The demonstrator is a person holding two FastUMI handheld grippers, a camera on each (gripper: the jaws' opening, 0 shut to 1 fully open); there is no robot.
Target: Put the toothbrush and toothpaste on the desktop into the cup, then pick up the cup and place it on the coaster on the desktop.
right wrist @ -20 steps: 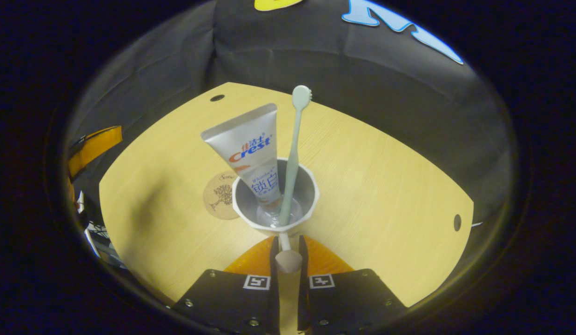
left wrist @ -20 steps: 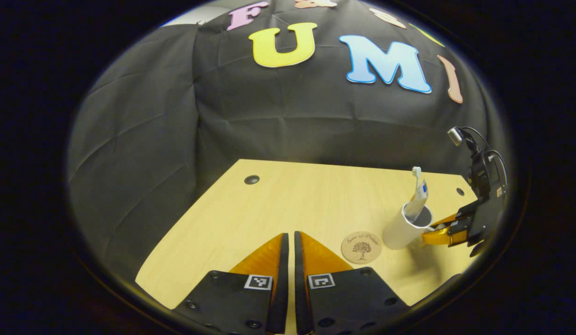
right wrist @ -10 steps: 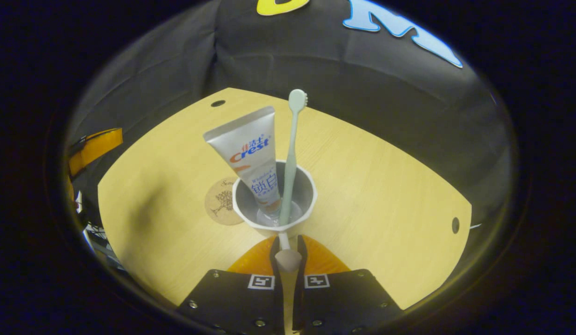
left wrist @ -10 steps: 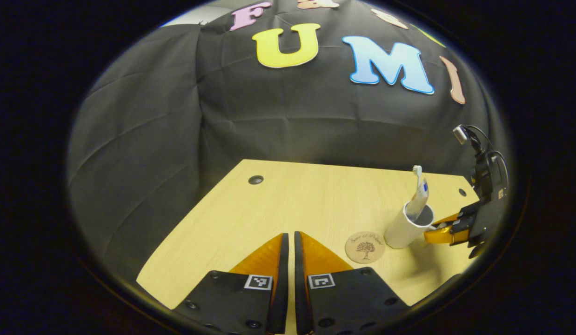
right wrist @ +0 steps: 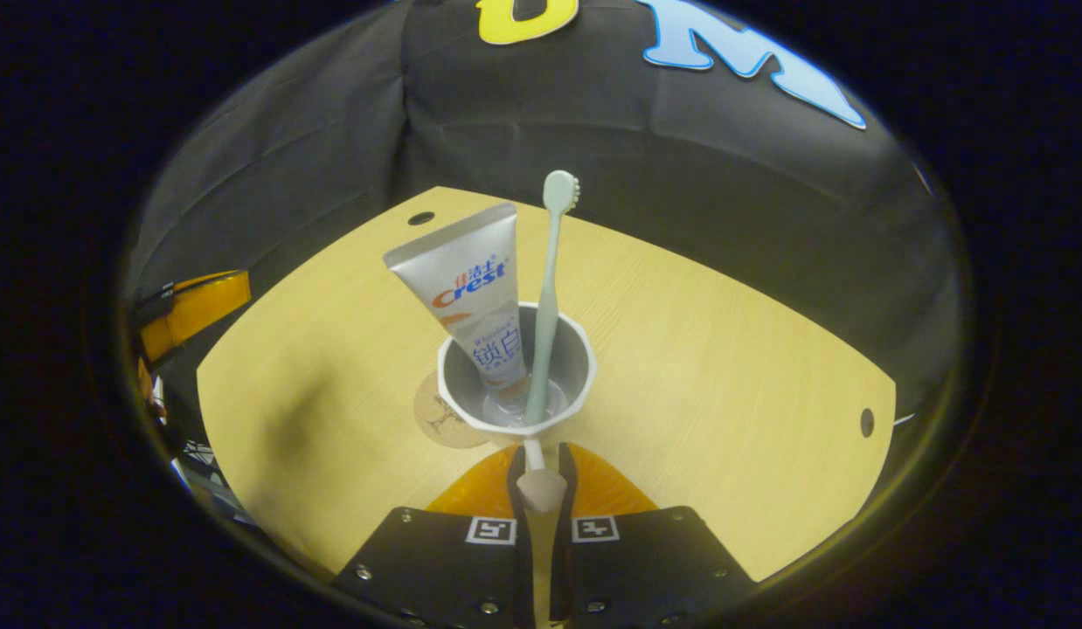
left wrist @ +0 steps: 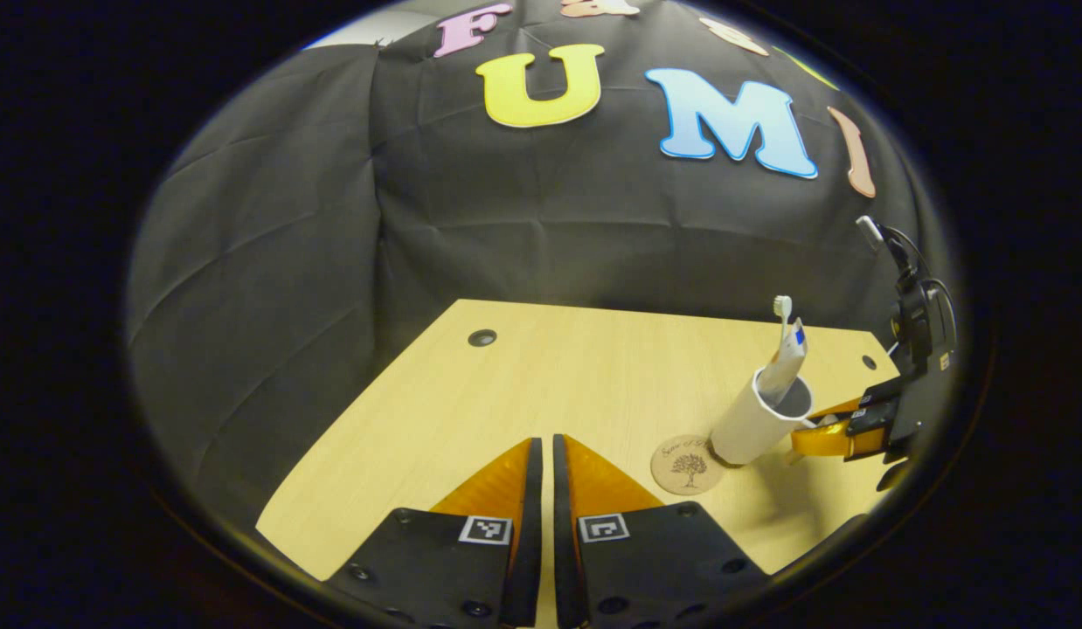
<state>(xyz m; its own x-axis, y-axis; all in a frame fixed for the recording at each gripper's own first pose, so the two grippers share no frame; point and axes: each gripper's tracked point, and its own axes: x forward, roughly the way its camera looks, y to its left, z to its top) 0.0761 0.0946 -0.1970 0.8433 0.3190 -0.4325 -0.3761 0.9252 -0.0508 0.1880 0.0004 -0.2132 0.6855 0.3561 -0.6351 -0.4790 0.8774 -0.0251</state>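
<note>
Both tongs (right wrist: 541,467) — on cup (right wrist: 515,384) handle

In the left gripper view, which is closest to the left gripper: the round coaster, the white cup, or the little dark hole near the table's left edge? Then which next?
1. Round brown coaster, just right of the left gripper.
2. White cup, farther right, tilted.
3. Dark hole, far back on the wooden table.

The cup (right wrist: 516,411) is showing white outside, grey inside. The toothbrush (right wrist: 548,288) is looking pale mint, the toothpaste tube (right wrist: 471,284) silver with red-and-blue print. The round tan coaster (left wrist: 686,466) is bearing a dark tree design on the pale wood-grain tabletop (left wrist: 576,376).
</note>
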